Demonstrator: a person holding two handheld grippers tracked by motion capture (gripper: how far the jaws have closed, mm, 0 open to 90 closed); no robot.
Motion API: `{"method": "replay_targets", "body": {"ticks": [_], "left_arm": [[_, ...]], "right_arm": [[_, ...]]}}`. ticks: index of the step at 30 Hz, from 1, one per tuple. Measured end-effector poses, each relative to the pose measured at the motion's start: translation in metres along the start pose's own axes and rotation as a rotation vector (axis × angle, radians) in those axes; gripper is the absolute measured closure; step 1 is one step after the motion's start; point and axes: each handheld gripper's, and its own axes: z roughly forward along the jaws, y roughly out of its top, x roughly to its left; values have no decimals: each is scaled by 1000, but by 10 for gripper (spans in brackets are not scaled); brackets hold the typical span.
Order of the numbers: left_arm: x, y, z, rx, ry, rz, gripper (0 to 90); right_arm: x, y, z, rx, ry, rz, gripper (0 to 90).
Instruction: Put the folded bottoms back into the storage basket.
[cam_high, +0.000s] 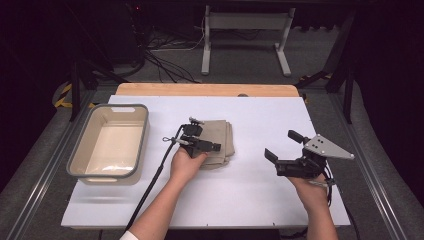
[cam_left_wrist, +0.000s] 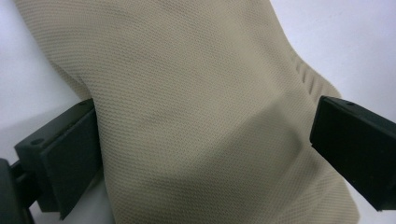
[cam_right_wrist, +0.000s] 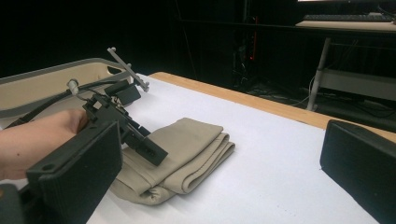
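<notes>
folded beige cloth seen between the spread jaws of the left claw, centre frame on the white worktop; nothing gripped yet. right claw wide open, empty. risk: only top layers pinched, fold undone.

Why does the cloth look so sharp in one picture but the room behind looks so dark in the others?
Left gripper view: folded cloth so close its weave shows, jaws soft-edged. High view: white table bright, surroundings black. Right gripper view: near jaws blurred.
</notes>
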Motion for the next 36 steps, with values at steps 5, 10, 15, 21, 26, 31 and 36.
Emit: {"method": "replay_targets", "body": {"ticks": [5,10,15,21,26,31,36], "left_arm": [[-13,0,6,31,112,90,24],[-16,2,8,54,138,116,31],[-19,1,7,43,137,144,91],[-22,-1,7,23,97,173,246],[-22,-2,6,18,20,197,426],[-18,-2,6,9,-21,209,494],[-17,-6,6,-21,-35,248,528]], "right_arm": [[1,0,1,3,2,-2,0],[0,1,0,0,2,-2,0],[1,1,1,6,2,0,0],[2,0,3,19,7,-7,0],[3,0,4,23,9,-6,0],[3,0,5,21,14,-9,0],[3,0,5,17,11,-14,0]]}}
